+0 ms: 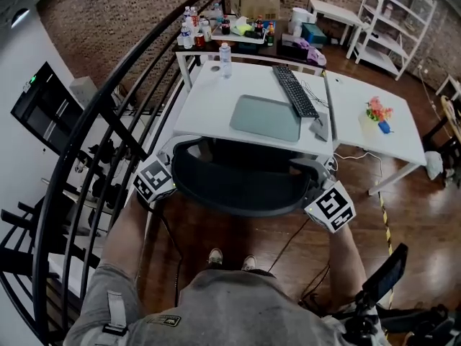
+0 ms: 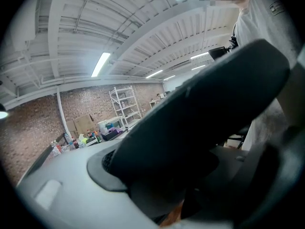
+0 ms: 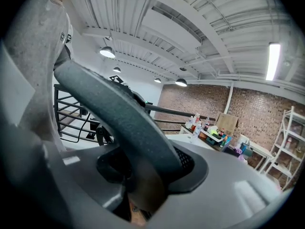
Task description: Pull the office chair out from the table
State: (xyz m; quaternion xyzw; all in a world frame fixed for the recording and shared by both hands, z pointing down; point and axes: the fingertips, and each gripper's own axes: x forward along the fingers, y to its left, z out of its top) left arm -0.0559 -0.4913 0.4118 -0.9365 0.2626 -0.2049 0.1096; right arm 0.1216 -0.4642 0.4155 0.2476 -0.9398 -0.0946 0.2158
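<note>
The black office chair (image 1: 238, 186) stands tucked under the white table (image 1: 209, 114), its curved backrest towards me. My left gripper (image 1: 170, 184) is at the backrest's left end and my right gripper (image 1: 312, 194) at its right end. In the left gripper view the black backrest rim (image 2: 205, 109) fills the space between the jaws of the left gripper (image 2: 181, 194), which are clamped on it. The right gripper view shows the same: the rim (image 3: 119, 113) runs down into the right gripper (image 3: 138, 190), which is closed on it.
A keyboard (image 1: 294, 90), grey mat (image 1: 265, 118) and water bottle (image 1: 225, 58) lie on the table. A black stair railing (image 1: 94, 164) runs close on the left. Cables trail on the wooden floor by my shoes (image 1: 230, 259). A cluttered second table (image 1: 216, 31) and white shelves (image 1: 396, 20) stand behind.
</note>
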